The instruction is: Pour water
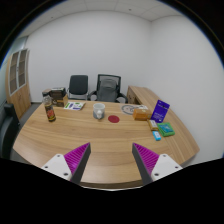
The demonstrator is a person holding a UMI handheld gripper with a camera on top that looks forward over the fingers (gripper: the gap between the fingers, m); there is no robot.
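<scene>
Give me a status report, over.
Gripper open, empty, fingers over bare wooden table. Brown bottle and pale cup far beyond fingers. Nothing between.

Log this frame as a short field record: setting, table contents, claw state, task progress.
setting: office room, two grey office chairs behind a curved wooden table
table contents: tall brown bottle, small clear glass cup, flat round red disc, upright purple box, green packet
claw: open, nothing between its fingers, purple pads facing inward
claw position: above the near table edge, apart from every item
task progress: pouring not yet begun; bottle and cup untouched
</scene>
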